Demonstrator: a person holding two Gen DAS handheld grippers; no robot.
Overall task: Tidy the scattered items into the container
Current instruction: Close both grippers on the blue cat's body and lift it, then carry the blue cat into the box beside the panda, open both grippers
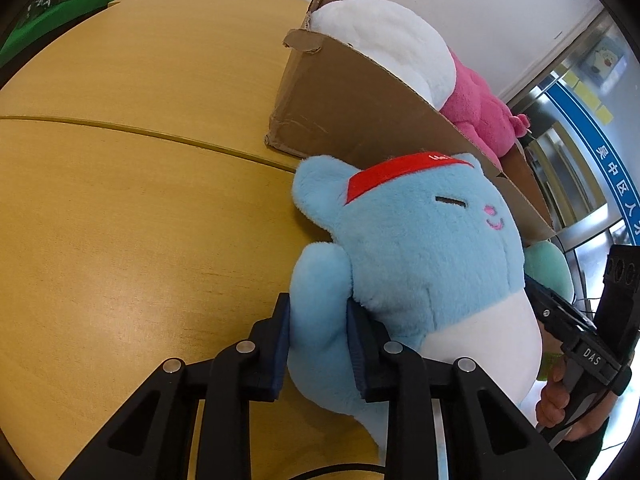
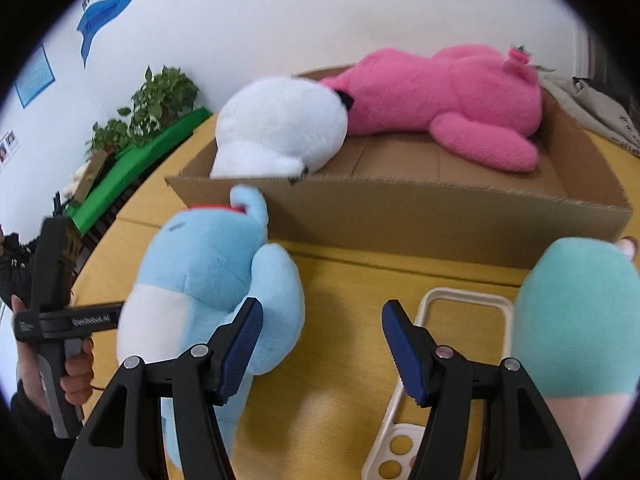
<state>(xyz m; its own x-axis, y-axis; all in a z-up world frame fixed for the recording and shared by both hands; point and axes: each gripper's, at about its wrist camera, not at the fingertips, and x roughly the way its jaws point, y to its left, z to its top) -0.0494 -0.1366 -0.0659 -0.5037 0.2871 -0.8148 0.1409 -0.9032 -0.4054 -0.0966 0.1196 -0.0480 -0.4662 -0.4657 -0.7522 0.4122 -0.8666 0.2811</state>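
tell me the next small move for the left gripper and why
Probably lift. The left gripper is shut on the blue plush, which sits outside the cardboard box, against its near wall. Raising it above the rim would let it drop in beside the white plush and pink plush.

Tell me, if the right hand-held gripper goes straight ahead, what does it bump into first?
Probably the cardboard box's front wall. The open right hand-held gripper points over bare table between the blue plush and the phone case; depth is uncertain.
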